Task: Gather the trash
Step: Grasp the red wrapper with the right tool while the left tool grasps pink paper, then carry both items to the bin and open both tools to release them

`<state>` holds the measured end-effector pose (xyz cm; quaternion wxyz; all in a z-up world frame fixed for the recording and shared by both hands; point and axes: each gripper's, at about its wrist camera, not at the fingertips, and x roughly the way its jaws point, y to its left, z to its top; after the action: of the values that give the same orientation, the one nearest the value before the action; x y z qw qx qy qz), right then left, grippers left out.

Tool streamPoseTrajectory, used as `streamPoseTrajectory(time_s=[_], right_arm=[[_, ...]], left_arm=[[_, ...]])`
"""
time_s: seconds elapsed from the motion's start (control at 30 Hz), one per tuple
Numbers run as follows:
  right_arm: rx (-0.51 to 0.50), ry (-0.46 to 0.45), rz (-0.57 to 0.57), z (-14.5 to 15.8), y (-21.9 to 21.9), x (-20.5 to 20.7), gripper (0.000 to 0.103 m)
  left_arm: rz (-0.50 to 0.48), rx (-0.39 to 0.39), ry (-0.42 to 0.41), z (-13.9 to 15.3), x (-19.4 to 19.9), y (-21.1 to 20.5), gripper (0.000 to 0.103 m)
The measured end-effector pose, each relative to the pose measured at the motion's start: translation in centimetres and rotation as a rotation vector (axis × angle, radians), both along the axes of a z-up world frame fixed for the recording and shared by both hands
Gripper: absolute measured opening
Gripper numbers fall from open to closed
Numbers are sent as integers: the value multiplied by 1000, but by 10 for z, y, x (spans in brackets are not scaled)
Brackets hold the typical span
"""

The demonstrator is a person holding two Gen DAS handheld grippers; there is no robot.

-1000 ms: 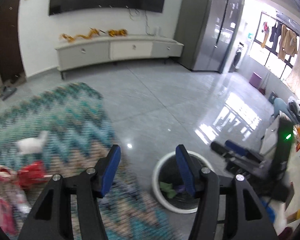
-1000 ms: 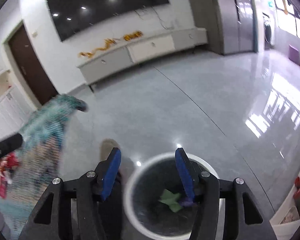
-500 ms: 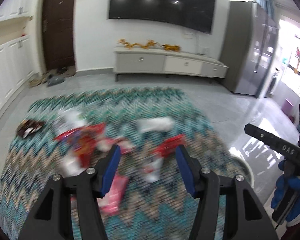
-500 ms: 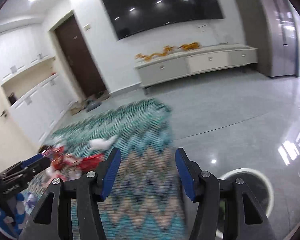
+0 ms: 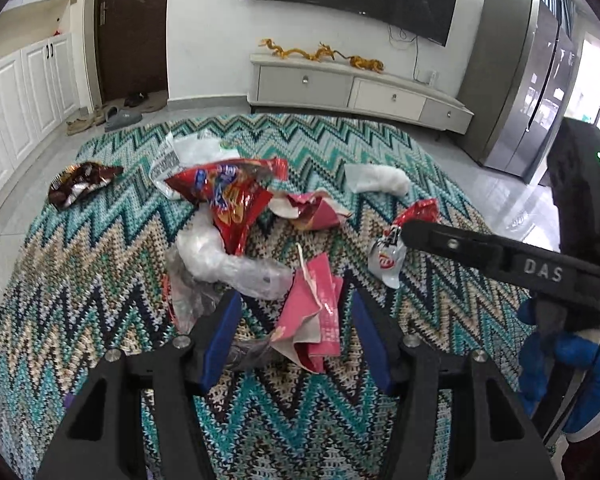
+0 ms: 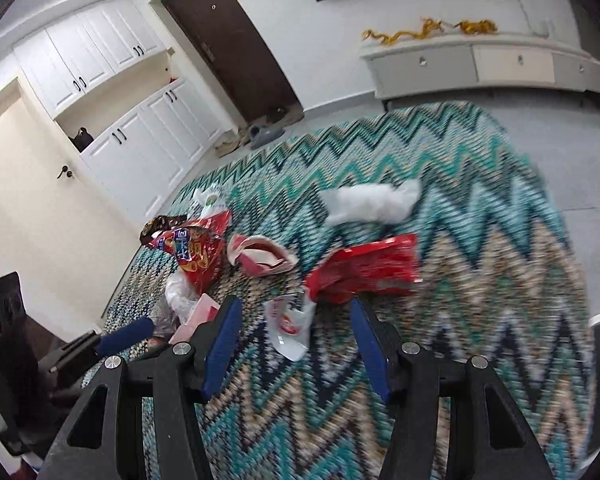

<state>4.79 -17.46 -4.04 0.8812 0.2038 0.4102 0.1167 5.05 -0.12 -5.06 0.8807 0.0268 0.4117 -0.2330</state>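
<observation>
Both grippers have swung away from the white bin, which filled the lower part of each view a second ago, and now point down at the litter on the zigzag rug.

Left gripper: its blue pads stand apart with nothing clamped. A torn pink packet lies on the rug in the gap between them as the camera sees it, not touched by either pad. Just left of that is a clear plastic wrap, and beyond it a big red snack bag. Farther out lie a pink-and-white wrapper, a white crumpled bag, a brown packet near the rug's left edge, and a printed clear bag. To the right, a small red-and-white wrapper sits beside the other gripper's finger, and a blue-gloved hand grips that tool.

Right gripper: pads likewise apart, empty. A white scrap with a red logo lies on the rug just ahead between them, joined to a blurred red wrapper beyond. The white bag is farther off; the red snack bag and pink-and-white wrapper are to the left. The left gripper's blue pad shows at the lower left.

Behind the rug stand a TV cabinet, a dark door and white cupboards.
</observation>
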Motion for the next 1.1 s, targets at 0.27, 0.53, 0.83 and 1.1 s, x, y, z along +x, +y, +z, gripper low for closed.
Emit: streamPoseTrajectory(time_s=[0.27,0.53,0.83,1.1], right_arm=[[-16,63,1,-17,5,21,30],[11,46,-14,-21,-4,13,6],[37,-55,10,11,-16,-21,4],[75,-134,-16,37,-43,-56,4]], left_arm=[[1,0,68,-20,7,-5,54],[-7,-20,58,-15,1,-5,23],[-9,-87,25,9,-12,-1,12],[-20,-117,-23,37,-25,-9,9]])
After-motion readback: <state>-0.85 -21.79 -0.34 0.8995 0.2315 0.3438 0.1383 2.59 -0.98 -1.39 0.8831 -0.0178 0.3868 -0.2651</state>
